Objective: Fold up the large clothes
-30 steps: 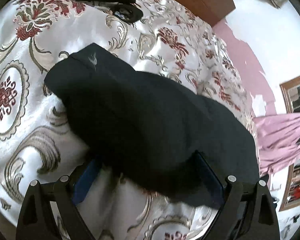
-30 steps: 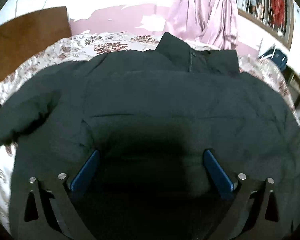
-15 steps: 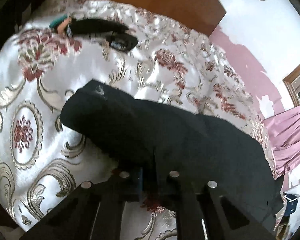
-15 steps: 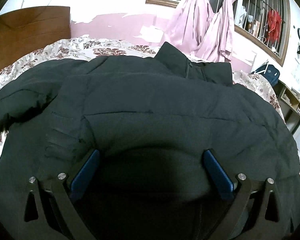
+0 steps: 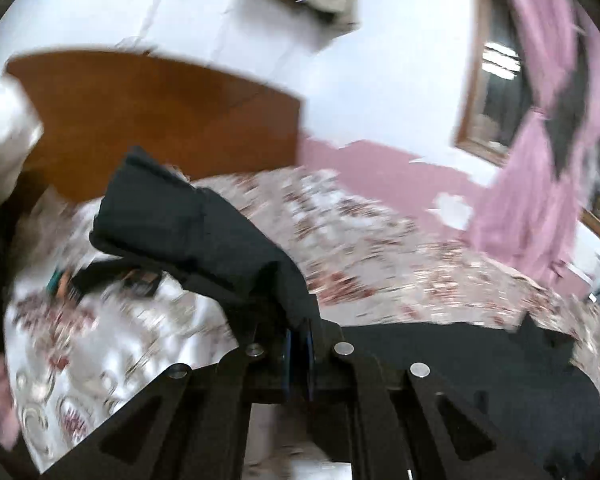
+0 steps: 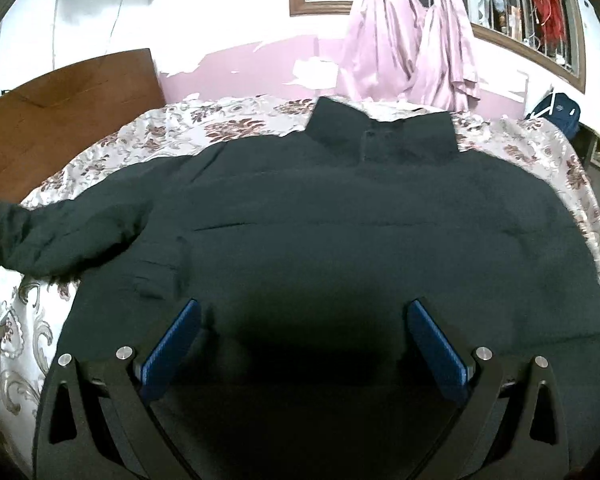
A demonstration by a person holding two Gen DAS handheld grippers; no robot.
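Black padded jacket lies spread flat on the bed, collar toward the pink-and-white wall, over a floral satin bedspread. Left gripper: fingers clenched on the jacket's left sleeve, blue pads pinching the fabric; sleeve raised clear of the bedspread, cuff end hanging out past the grip toward the wooden headboard. Right gripper: fingers released, spread wide above the jacket's lower body, nothing between the blue pads; contact with the cloth cannot be told. No containers holding anything are visible; only a blue bag beside the bed at the far right, contents not visible. Left wrist view only, heavily blurred: small dark objects lying on the bedspread under the lifted sleeve, identity unclear, and pale cloth at the left edge. Right wrist view only: the whole jacket body and collar, a barred window with pink curtains knotted in front of it, and the sleeve trailing off frame to the left.
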